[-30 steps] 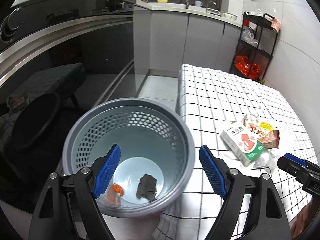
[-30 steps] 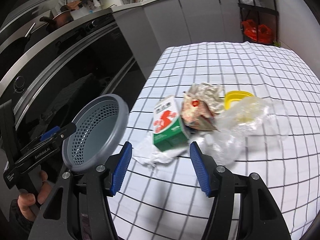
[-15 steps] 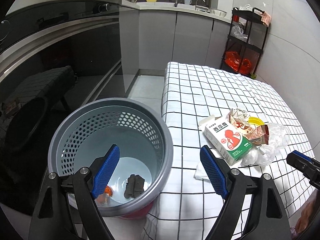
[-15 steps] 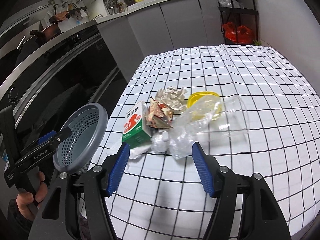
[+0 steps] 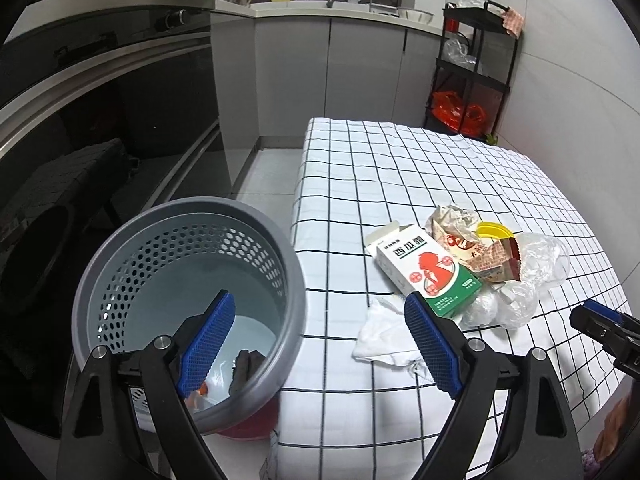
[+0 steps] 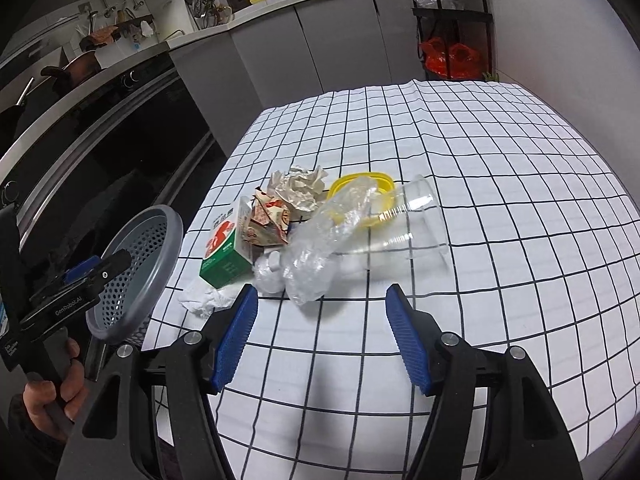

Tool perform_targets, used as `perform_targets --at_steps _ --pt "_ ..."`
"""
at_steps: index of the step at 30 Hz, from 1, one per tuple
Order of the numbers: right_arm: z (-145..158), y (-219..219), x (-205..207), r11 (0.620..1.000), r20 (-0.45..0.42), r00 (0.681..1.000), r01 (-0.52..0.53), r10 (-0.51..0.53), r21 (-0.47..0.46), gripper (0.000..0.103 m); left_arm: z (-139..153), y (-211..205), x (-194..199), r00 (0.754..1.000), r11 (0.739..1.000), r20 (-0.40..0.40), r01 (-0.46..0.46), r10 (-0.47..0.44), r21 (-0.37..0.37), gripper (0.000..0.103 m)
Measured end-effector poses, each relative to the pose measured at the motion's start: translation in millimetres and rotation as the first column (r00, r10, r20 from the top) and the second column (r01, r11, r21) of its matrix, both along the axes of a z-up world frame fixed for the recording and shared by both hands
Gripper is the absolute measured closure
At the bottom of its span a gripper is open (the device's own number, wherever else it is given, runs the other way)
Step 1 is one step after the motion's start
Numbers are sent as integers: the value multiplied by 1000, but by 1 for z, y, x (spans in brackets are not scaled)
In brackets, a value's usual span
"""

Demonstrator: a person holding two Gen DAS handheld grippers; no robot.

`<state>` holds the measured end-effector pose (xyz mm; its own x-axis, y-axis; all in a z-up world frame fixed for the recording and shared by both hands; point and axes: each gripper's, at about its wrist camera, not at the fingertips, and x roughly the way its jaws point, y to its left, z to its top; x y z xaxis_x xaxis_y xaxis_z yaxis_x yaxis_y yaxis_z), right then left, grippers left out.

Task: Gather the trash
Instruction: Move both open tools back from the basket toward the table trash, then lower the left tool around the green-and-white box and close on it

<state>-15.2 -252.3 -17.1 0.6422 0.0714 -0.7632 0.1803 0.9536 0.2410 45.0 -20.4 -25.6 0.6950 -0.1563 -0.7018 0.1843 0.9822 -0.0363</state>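
A grey perforated bin (image 5: 296,280) stands on the floor beside the checked table; a dark lump (image 5: 246,368) and an orange scrap lie in it. On the table, trash sits in a pile: a green-and-white carton (image 6: 226,248), a white tissue (image 6: 204,298), crumpled paper (image 6: 300,188), a snack wrapper (image 6: 268,224), a yellow lid (image 6: 380,180), a clear plastic bag (image 6: 332,236) and a clear cup (image 6: 416,224) on its side. My left gripper (image 5: 318,296) hangs over the bin's rim and table edge, jaws opening, nothing between them. My right gripper (image 6: 322,288) hovers just short of the bag, still widening, empty.
Dark oven fronts and grey cabinets (image 5: 360,72) line the left and back. A black shelf rack (image 5: 472,72) with red bags stands at the far right corner. The checked tablecloth (image 6: 500,184) hangs over the table's edges. A hand (image 6: 52,392) holds the left gripper's handle.
Both grippers drew back and shifted right, so the bin slid left in view and the trash pile came more into sight. Both pairs of jaws stand a little wider.
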Motion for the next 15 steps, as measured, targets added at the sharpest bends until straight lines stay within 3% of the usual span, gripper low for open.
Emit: perform_targets --at_steps 15 --pt "-5 -9 0 1000 -13 1000 8 -8 -8 39 -13 -28 7 999 999 -20 34 -33 27 16"
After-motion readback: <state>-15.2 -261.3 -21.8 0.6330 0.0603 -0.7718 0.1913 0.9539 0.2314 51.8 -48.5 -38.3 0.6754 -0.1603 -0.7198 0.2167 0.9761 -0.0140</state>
